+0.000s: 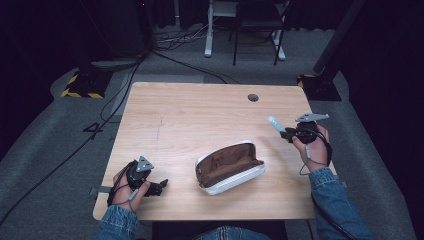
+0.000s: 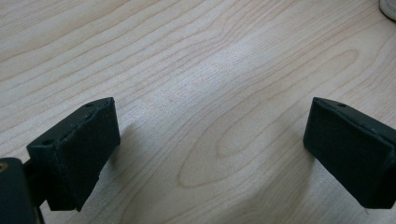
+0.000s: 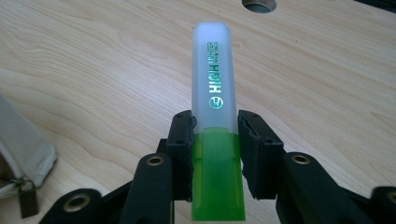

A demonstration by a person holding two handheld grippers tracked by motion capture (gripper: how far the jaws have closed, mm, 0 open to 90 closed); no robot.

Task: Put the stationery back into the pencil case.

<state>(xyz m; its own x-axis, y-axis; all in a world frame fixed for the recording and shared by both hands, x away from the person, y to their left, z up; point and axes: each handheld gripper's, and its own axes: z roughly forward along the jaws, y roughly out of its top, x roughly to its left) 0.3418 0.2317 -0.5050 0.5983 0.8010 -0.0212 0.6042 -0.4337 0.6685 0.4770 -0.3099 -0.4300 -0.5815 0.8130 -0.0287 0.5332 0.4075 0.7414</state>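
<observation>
Where clamped: highlighter (image 3: 214, 140) inside right tool (image 3: 215, 154)

I see bright light falling from above onto the desk (image 1: 200, 110), while the room around it is very dark. Under my left hand-held gripper (image 2: 210, 140), each black pad throws a soft grey shadow on the wood, and a pale shine sits just ahead. The highlighter (image 3: 212, 93) in my right hand-held gripper (image 3: 215, 154) looks sharp; the wood far beyond it goes blurry.
</observation>
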